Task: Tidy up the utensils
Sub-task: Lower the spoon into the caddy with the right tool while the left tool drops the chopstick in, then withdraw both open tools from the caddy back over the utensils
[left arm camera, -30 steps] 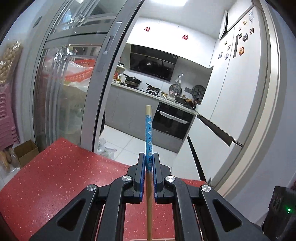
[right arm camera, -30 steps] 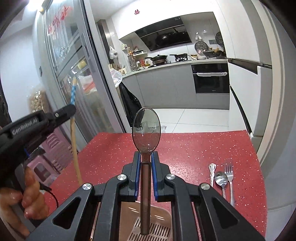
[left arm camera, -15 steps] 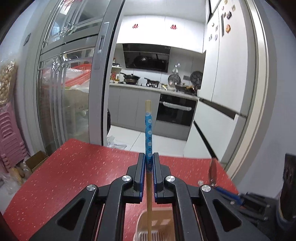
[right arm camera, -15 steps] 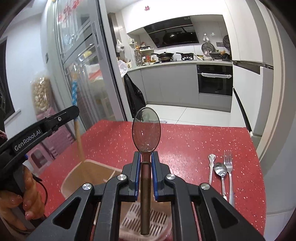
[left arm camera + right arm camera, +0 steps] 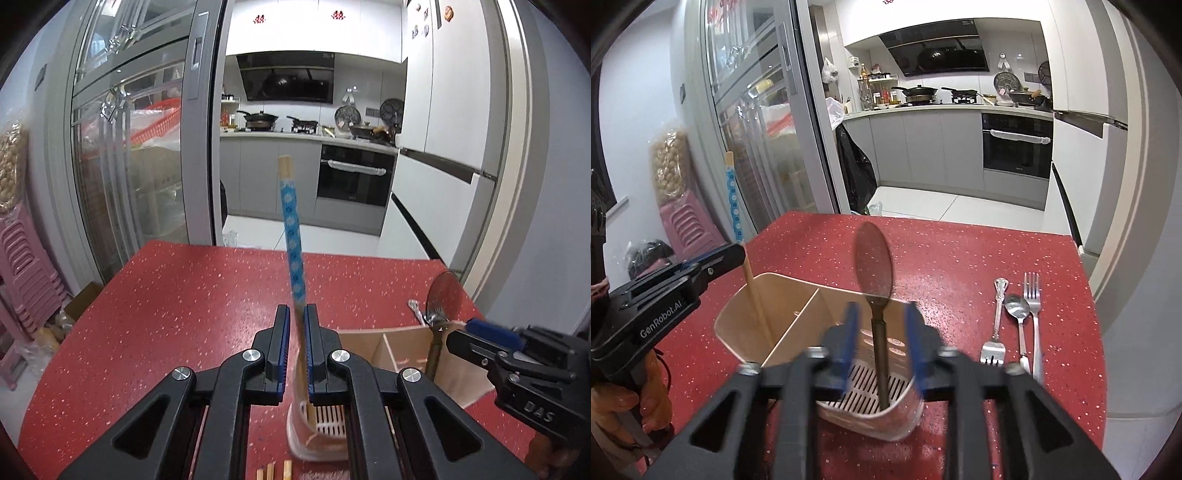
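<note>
Utensil caddy (image 5: 783,306) on red table: right gripper (image 5: 882,343), jaws just opening, frees dark spoon (image 5: 873,266) into its near compartment; left gripper (image 5: 295,332) clamps chopstick (image 5: 291,236) over far compartment, best lowered straight before releasing

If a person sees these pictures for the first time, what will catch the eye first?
Probably the bright red table. On it stands a beige utensil holder with a dark spoon upright in its near compartment, the right gripper open around it. The left gripper lowers a blue-patterned chopstick into the other compartment.
</note>
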